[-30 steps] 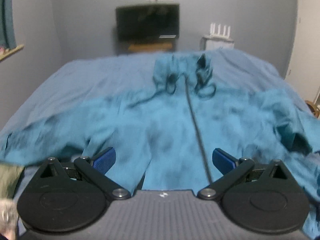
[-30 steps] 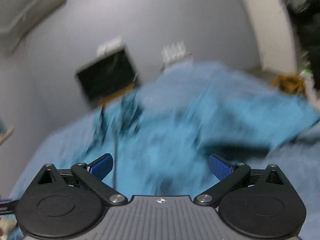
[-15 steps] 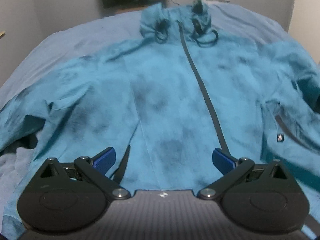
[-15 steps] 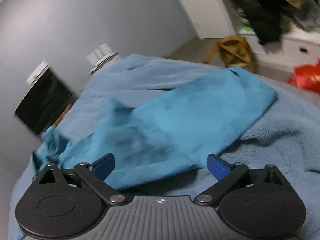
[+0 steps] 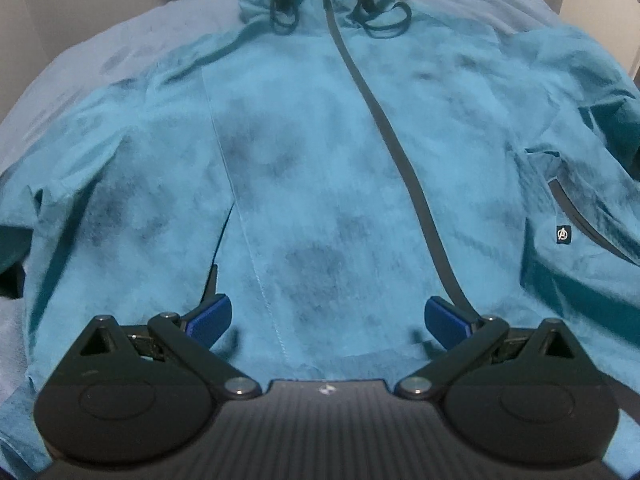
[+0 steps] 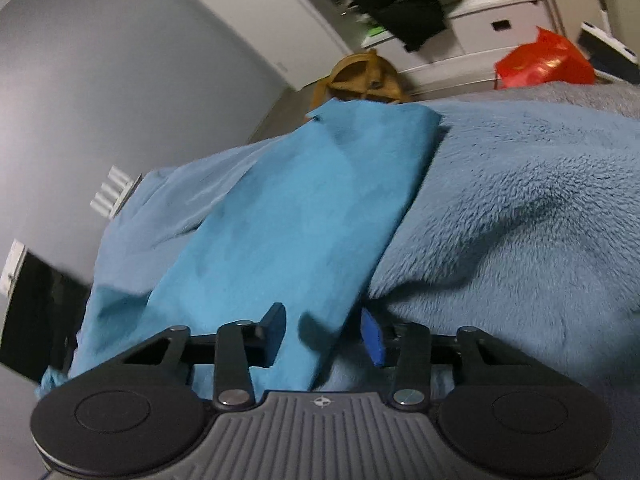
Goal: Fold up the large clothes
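Note:
A large teal hooded jacket (image 5: 320, 152) lies front-up on the bed, its dark zipper (image 5: 400, 152) running from collar to hem. My left gripper (image 5: 328, 320) is open just above the hem, empty, jaws wide. In the right wrist view the jacket's right sleeve (image 6: 288, 220) stretches away over the blanket. My right gripper (image 6: 324, 336) is down at the sleeve's near part, jaws half closed around the sleeve's edge but apart from each other.
The bed is covered by a fluffy light-blue blanket (image 6: 520, 220). Past its far side are a wooden stool (image 6: 364, 80), a red bag (image 6: 544, 60) and white drawers (image 6: 492, 28). A dark TV (image 6: 32, 320) stands by the grey wall.
My left gripper has moved forward and lower over the jacket's front. My right gripper has swung right, dropped to the sleeve, and its jaws have narrowed around the sleeve's edge.

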Available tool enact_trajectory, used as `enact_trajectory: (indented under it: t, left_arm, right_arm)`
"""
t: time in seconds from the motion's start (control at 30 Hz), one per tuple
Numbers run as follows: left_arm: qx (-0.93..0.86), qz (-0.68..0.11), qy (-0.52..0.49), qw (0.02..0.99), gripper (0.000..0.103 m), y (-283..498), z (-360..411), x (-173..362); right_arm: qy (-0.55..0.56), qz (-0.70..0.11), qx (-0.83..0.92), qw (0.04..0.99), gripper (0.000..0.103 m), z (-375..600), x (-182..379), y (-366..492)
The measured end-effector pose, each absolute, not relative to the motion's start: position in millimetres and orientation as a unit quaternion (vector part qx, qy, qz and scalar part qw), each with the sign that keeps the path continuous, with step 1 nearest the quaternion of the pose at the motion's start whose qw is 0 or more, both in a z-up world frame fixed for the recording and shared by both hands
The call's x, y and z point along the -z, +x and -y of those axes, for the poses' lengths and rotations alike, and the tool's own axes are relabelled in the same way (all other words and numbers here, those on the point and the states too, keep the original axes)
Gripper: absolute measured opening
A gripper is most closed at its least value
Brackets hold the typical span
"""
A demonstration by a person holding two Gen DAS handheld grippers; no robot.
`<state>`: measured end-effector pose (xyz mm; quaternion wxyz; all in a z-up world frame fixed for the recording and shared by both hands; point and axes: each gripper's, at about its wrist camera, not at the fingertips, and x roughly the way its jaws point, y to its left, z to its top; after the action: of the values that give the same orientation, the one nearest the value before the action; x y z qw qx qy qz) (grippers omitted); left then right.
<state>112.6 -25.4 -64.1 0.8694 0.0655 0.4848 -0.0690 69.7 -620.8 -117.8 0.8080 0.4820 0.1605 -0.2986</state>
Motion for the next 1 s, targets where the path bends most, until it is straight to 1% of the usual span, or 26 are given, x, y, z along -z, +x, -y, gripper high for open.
enact_trajectory:
  t: [0.13, 0.2, 0.23, 0.27, 0.43, 0.47, 0.53, 0.7, 0.87, 1.0]
  left_arm:
    - [0.07, -0.495, 0.061, 0.864, 0.103, 117.6, 25.4, 68.3]
    - [0.07, -0.498, 0.061, 0.862, 0.103, 120.2, 25.3, 70.3]
    - [0.07, -0.499, 0.063, 0.862, 0.103, 120.5, 25.8, 70.7]
    - [0.07, -0.499, 0.064, 0.862, 0.103, 120.9, 26.3, 71.0]
    - [0.071, -0.501, 0.064, 0.86, 0.103, 122.3, 25.1, 70.6]
    - [0.072, -0.501, 0.063, 0.86, 0.103, 122.3, 24.4, 70.2]
    - [0.071, -0.5, 0.061, 0.861, 0.103, 121.5, 23.9, 69.7]
    - [0.071, -0.494, 0.059, 0.865, 0.103, 118.6, 23.6, 68.5]
    - [0.07, -0.486, 0.054, 0.869, 0.103, 116.4, 21.9, 64.8]
    - [0.067, -0.481, 0.043, 0.873, 0.103, 116.5, 17.3, 61.8]
  right_arm:
    - [0.509, -0.134, 0.297, 0.797, 0.038, 634.9, 132.7, 69.5]
    - [0.51, -0.116, 0.291, 0.801, 0.026, 638.2, 135.5, 68.0]
    - [0.503, -0.111, 0.291, 0.806, 0.014, 637.2, 133.3, 66.8]
    - [0.485, -0.106, 0.293, 0.818, 0.01, 633.3, 128.8, 67.6]
    - [0.371, -0.09, 0.303, 0.873, 0.007, 604.2, 86.2, 74.5]
    - [0.353, -0.082, 0.301, 0.882, 0.003, 596.6, 74.9, 76.1]
    - [0.314, -0.062, 0.283, 0.904, 0.003, 582.9, 49.3, 78.7]
    - [0.171, -0.024, 0.239, 0.956, 0.003, 526.8, -25.8, 91.7]
    - [0.108, 0.013, 0.139, 0.984, 0.003, 451.0, -93.6, 111.1]
    - [0.083, 0.027, 0.05, 0.995, 0.003, 377.2, -130.9, 129.6]
